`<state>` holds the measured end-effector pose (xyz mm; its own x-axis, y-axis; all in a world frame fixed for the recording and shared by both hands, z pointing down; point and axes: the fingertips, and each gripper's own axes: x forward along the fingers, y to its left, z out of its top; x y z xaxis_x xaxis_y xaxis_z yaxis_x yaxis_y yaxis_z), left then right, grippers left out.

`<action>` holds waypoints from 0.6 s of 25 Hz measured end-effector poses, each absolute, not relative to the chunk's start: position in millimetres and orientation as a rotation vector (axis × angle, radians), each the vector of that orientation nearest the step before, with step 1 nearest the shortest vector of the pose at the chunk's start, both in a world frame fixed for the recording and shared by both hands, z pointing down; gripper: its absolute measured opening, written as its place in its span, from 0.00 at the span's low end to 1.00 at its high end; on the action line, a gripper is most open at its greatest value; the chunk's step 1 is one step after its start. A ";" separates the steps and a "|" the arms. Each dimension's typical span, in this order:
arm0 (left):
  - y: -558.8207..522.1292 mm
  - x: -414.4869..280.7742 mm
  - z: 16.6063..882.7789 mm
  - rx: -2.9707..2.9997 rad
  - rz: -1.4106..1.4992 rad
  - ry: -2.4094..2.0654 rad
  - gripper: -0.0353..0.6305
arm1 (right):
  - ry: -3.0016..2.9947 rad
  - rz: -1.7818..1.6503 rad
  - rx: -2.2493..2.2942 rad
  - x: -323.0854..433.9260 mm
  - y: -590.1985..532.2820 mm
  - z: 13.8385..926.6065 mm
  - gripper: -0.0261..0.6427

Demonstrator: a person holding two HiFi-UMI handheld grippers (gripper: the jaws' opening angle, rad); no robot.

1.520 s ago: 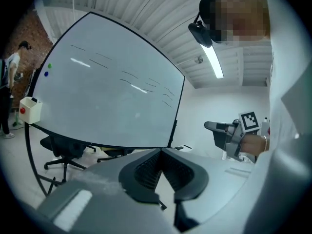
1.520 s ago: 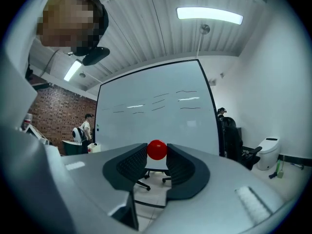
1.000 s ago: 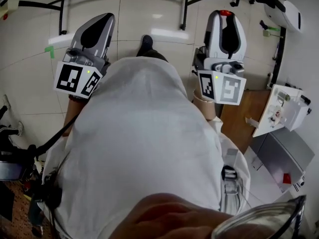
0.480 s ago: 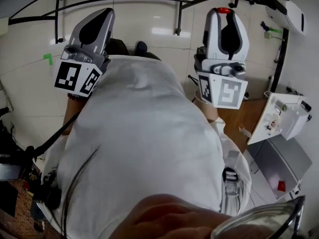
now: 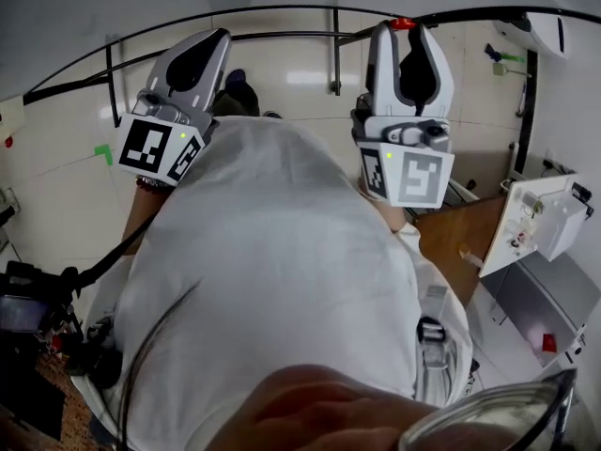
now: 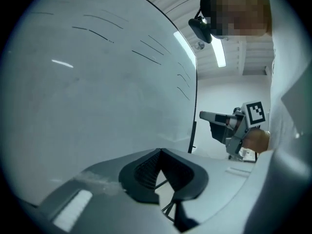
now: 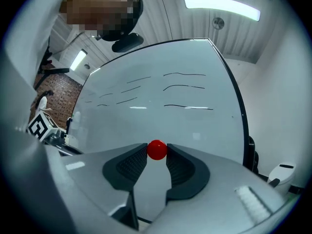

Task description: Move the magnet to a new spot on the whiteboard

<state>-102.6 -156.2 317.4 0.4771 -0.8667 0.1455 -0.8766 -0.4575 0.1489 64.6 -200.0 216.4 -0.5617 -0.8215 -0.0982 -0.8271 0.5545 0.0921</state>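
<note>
A small round red magnet (image 7: 157, 149) sits between the tips of my right gripper (image 7: 157, 152), which is shut on it. Right behind it spreads the whiteboard (image 7: 161, 106), with a few thin pen strokes; I cannot tell whether the magnet touches it. In the head view the magnet (image 5: 402, 23) shows as a red dot at the top of the right gripper (image 5: 404, 30), at the board's lower frame. My left gripper (image 6: 160, 151) is shut with nothing in it, close beside the whiteboard (image 6: 97, 82). It is raised at the left of the head view (image 5: 214, 38).
The black tube frame (image 5: 334, 50) of the board's stand runs under both grippers. A wooden desk (image 5: 451, 238) with a white box (image 5: 545, 219) stands at the right. Dark gear and cables (image 5: 28, 313) lie on the floor at the left, near green tape (image 5: 103, 153).
Both grippers have gone up and forward to the whiteboard's lower edge. The red magnet stays in the right gripper. The head view has tilted up a little.
</note>
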 end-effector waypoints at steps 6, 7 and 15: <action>-201.2 -112.3 281.8 2.724 0.098 -1.403 0.06 | 2.672 0.249 -1.534 29.7 -237.2 201.1 0.23; -204.8 -112.1 278.3 2.743 0.090 -1.382 0.06 | 2.674 0.254 -1.537 25.3 -242.0 200.8 0.23; -221.9 -106.1 271.2 2.887 0.091 -1.145 0.06 | 2.652 0.262 -1.583 7.0 -273.0 202.2 0.23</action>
